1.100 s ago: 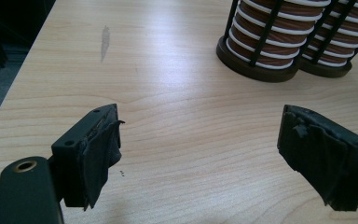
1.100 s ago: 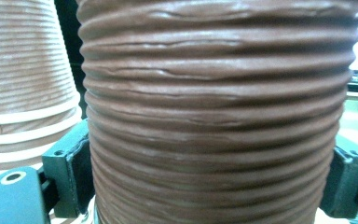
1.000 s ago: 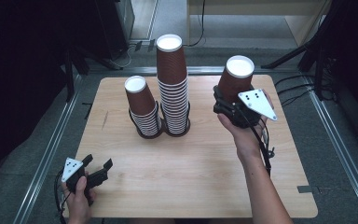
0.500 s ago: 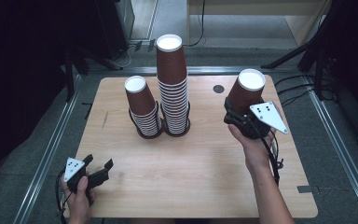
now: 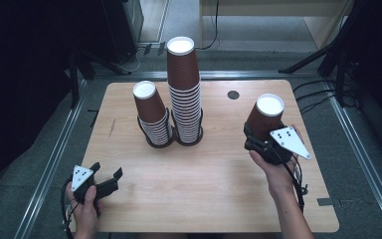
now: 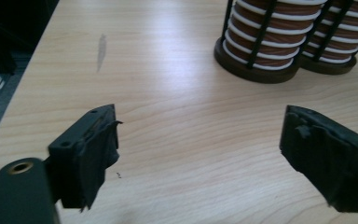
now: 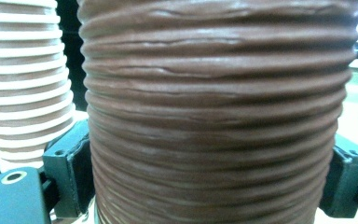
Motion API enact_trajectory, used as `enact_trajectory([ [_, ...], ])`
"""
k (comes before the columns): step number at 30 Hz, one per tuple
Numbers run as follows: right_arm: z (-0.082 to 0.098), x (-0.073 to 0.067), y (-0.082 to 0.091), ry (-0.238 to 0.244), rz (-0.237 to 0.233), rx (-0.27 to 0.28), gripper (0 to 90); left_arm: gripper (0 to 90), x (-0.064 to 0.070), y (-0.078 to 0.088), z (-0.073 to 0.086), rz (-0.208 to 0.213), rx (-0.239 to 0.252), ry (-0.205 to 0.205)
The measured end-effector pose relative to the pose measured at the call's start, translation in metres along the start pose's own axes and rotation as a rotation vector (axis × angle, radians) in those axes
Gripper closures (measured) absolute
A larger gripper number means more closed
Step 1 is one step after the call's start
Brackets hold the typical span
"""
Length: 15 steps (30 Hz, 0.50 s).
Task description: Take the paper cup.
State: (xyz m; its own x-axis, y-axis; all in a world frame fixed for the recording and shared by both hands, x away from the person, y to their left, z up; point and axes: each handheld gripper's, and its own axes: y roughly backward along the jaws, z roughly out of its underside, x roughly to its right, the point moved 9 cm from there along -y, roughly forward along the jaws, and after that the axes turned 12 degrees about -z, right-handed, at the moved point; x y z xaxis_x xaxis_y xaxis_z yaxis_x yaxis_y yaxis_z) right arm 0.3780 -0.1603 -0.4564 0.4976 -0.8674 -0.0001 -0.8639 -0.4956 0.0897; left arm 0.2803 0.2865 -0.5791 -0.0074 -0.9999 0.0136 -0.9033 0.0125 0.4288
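A: What changed?
B: Right gripper [image 5: 264, 135] w/ brown cup [image 5: 265, 115] clamped upside down has dropped from upper right toward mid-right of table [image 5: 219, 199].
A: Left gripper [image 5: 104, 180]?
B: Lower left, jaws just opened wide, nothing between. Prob. setting the cup down next.

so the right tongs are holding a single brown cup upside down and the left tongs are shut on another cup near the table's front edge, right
Not quite. The left tongs hold nothing: the left gripper view shows their jaws apart over bare table, having just been opening. The rest stands: in the high view the right tongs grip a single brown cup, upside down with its white base on top.
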Motion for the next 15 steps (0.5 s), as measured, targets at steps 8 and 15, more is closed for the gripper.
enact_trajectory([
  [8,0.017,0.003,0.008,0.002,0.003,-0.019,11.9,8.3,0.034,-0.001,-0.018,0.07,0.022,-0.001],
  [15,0.027,0.002,0.011,0.028,-0.001,-0.025,11.9,7.4,0.072,-0.008,-0.041,0.151,0.048,0.002],
])
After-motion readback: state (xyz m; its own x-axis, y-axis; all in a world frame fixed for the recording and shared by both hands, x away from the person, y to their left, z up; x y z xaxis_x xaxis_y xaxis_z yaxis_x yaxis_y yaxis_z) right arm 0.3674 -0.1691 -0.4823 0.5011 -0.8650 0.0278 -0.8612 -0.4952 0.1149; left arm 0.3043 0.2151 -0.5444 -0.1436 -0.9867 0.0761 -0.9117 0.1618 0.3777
